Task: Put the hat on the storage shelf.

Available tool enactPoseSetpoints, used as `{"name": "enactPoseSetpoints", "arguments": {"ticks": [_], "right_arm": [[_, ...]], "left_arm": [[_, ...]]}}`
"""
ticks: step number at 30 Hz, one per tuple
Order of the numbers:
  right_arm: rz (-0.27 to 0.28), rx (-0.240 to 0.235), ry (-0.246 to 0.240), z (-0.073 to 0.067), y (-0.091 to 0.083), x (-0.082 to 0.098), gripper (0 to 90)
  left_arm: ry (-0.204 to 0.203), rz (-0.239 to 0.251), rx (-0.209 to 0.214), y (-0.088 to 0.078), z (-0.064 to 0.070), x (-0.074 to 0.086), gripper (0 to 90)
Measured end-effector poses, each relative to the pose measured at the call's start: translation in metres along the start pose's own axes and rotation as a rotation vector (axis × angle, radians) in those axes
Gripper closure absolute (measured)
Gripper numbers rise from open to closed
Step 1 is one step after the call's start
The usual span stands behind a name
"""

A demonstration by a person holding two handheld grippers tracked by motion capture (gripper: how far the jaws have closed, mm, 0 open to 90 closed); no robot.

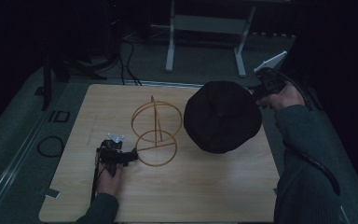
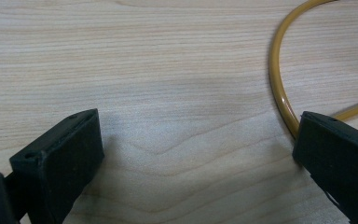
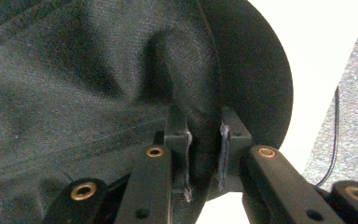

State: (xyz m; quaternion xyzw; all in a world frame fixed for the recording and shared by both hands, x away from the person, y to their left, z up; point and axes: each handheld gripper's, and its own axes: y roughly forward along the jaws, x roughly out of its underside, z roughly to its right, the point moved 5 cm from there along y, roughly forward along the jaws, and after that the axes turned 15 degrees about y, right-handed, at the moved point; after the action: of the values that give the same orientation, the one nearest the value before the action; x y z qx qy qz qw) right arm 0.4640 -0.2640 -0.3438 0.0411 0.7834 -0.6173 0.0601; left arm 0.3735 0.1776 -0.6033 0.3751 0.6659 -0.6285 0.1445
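Observation:
A black cloth hat hangs tilted above the right side of the wooden table. My right gripper is shut on its brim at the far right edge; in the right gripper view the pads pinch the dark fabric. A yellow wire stand made of two rings on a post rests mid-table. My left gripper lies low on the table at the stand's lower ring, open. In the left gripper view its jaws stand wide apart, the right one against the yellow ring, and bare wood lies between them.
The table ends close to the hat on the right. Grey floor surrounds it, with a coiled black cable at the left and a white desk frame beyond the far edge.

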Motion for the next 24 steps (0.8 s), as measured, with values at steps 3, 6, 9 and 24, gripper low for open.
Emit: {"name": "enactPoseSetpoints", "arguments": {"ticks": [3,6,9,24], "right_arm": [[0.002,-0.002,-0.004,0.0,-0.005,0.0,77.7],[0.005,-0.004,-0.001,-0.001,-0.008,0.0,77.7],[0.001,-0.01,0.003,-0.001,-0.011,0.0,77.7],[0.015,-0.061,-0.011,-0.016,-0.027,-0.004,77.7]], "left_arm": [[0.0,0.0,0.0,0.0,0.0,0.0,1.2],[0.0,0.0,0.0,0.0,0.0,0.0,1.2],[0.0,0.0,0.0,0.0,0.0,0.0,1.2],[0.009,0.002,0.007,-0.002,0.003,0.001,1.2]]}}
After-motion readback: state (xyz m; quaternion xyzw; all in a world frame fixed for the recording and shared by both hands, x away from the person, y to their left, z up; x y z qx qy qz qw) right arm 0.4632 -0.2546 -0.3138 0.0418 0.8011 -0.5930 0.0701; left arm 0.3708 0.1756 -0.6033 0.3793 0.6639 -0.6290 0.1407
